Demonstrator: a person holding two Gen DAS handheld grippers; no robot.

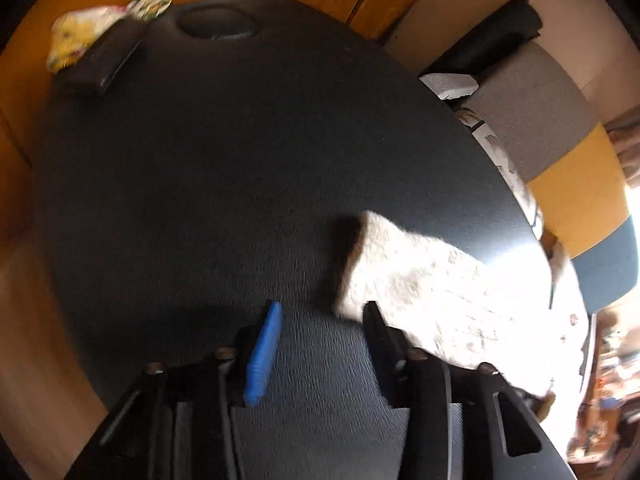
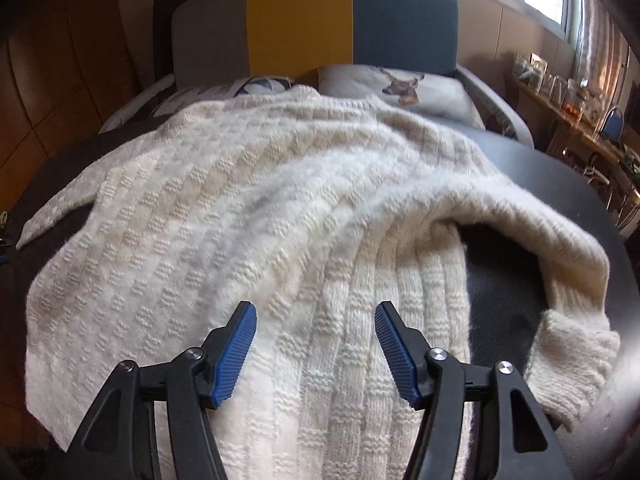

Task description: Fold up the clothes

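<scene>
— Wood-panelled walls and a grey, yellow and blue sofa ring the dark oval worktop. What lies on it?

— A cream knitted sweater, spread mostly flat over the side nearest the sofa, its body running from the near edge away toward the cushions. One sleeve stretches out flat across the dark surface; the other sleeve bends back on itself, cuff toward the near edge.

— Which tongs are nearer?

— The right tongs hover directly over the hem, jaws wide apart, gripping nothing. The left tongs are also wide open and empty, over bare worktop, with the flat sleeve's end just ahead and to their right.

— So the next fold turns on what?

— Probably on that flat sleeve: its length runs from the left tongs back toward the body, so the left side looks best placed to take its end.

— And the fabric?

— Thick, fluffy, block-patterned knit; likely soft and bulky, and inclined to slump.
</scene>
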